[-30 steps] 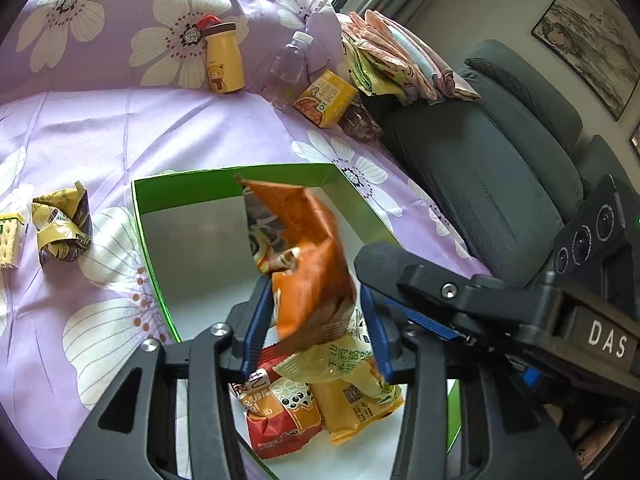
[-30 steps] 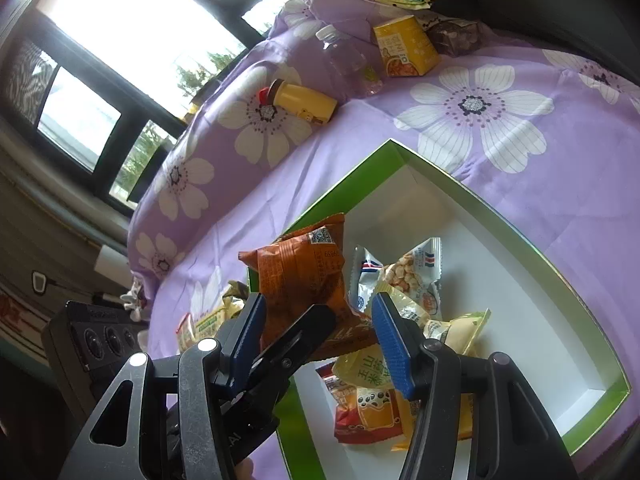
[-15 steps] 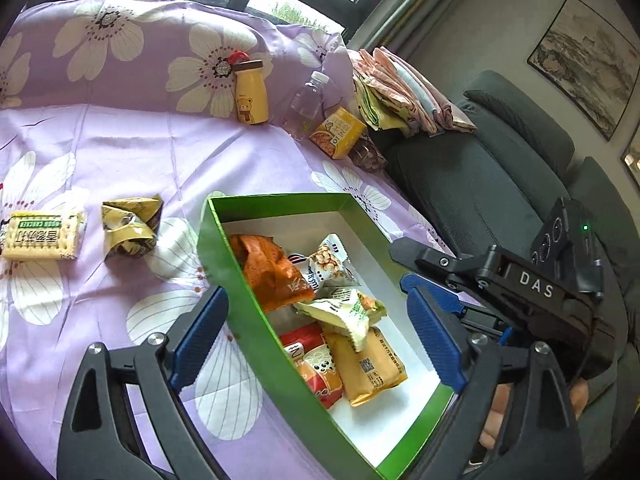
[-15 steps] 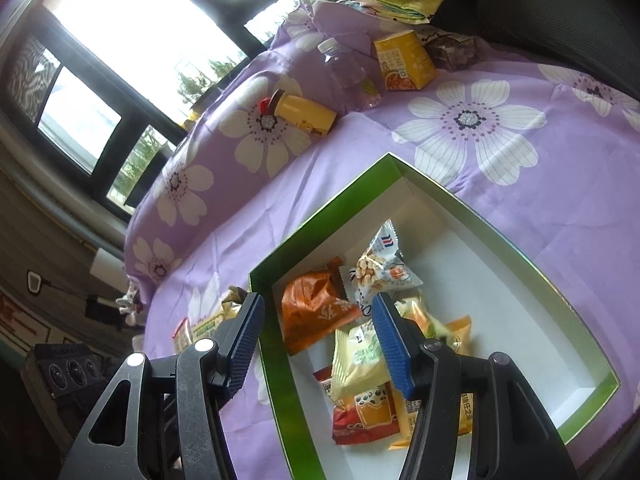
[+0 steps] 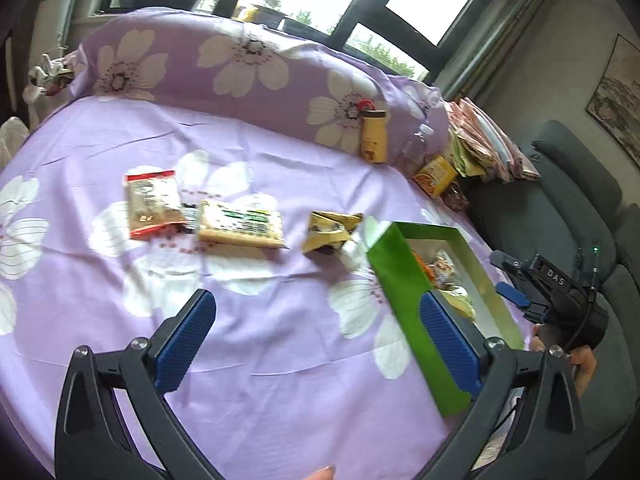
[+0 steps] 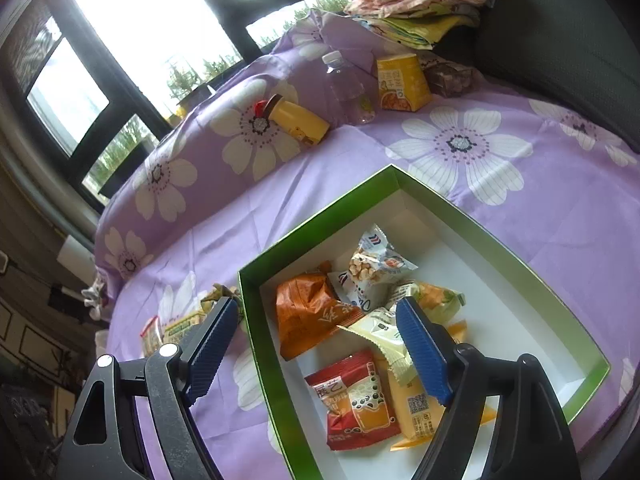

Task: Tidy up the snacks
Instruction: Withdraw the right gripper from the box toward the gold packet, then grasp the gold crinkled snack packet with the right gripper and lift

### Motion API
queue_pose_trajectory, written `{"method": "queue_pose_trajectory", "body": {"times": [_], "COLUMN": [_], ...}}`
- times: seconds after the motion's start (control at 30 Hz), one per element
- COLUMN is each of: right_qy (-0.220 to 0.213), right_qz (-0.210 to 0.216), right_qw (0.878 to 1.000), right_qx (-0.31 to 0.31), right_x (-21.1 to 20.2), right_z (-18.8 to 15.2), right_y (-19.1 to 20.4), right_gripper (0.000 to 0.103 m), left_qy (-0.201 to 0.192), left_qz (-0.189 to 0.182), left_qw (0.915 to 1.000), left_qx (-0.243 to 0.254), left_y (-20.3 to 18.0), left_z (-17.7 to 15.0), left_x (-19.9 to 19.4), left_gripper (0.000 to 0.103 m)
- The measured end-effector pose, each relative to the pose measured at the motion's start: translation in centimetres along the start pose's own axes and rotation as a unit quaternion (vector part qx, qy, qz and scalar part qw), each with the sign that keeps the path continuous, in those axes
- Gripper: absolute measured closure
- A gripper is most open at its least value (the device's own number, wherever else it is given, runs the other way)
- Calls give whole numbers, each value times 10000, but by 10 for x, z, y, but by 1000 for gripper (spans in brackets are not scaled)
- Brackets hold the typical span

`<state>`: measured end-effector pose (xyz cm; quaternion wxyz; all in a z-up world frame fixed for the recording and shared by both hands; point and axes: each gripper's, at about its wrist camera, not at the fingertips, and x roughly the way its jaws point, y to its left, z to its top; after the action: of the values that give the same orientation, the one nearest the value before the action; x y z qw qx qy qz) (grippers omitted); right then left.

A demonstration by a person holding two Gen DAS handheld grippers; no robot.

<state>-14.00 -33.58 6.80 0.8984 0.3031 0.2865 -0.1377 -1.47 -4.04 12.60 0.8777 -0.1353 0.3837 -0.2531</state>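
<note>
A green box (image 6: 520, 264) with a white inside lies on the purple flowered cloth and holds several snack packets, among them an orange bag (image 6: 312, 312) and a red packet (image 6: 356, 404). The box also shows in the left wrist view (image 5: 404, 292). Three snacks lie loose on the cloth: a red-edged packet (image 5: 152, 204), a cracker pack (image 5: 240, 224) and a crumpled yellow packet (image 5: 332, 228). My left gripper (image 5: 316, 340) is open and empty, left of the box, over the cloth. My right gripper (image 6: 316, 344) is open and empty above the box's near left corner.
A yellow bottle (image 5: 374, 136), a clear water bottle (image 5: 416, 148) and a yellow carton (image 5: 436, 174) stand along the back pillow. Folded cloths (image 6: 424, 4) are stacked on a grey sofa (image 5: 560, 200) at the right.
My left gripper let go of the orange bag into the box, opened wide and swung left, away from the box towards the loose snacks. My right gripper stayed open over the box.
</note>
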Motion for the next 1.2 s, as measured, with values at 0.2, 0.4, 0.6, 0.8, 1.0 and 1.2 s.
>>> {"method": "queue_pose_trajectory", "body": {"times": [0.2, 0.4, 0.6, 0.8, 1.0, 1.2], "right_qy": [-97, -122, 255, 833, 1134, 1414], "right_qz": [-267, -504, -542, -238, -1015, -1384], "right_qw": [9979, 9927, 9880, 9823, 9782, 9684], "right_qx": [-578, -1087, -1423, -1658, -1412, -1518], "right_x": [5, 16, 39, 82, 147, 191], "right_z": [-12, -27, -34, -32, -21, -17], "right_y": [30, 59, 92, 139, 166, 170], "right_gripper": [22, 22, 22, 22, 22, 24], "left_qy": [-274, 116, 22, 118, 77, 176], "left_qz": [593, 848, 1015, 1252, 1578, 1534], "left_qw": [9966, 9908, 9884, 9875, 9855, 9856], "left_qx": [-511, -1045, -1131, -953, -626, -696], "left_y": [68, 114, 119, 117, 113, 118], "left_z": [-7, -13, -11, -12, -12, -10], "left_x": [-6, 12, -1, 1, -2, 4], "left_gripper": [1, 1, 1, 1, 1, 1]}}
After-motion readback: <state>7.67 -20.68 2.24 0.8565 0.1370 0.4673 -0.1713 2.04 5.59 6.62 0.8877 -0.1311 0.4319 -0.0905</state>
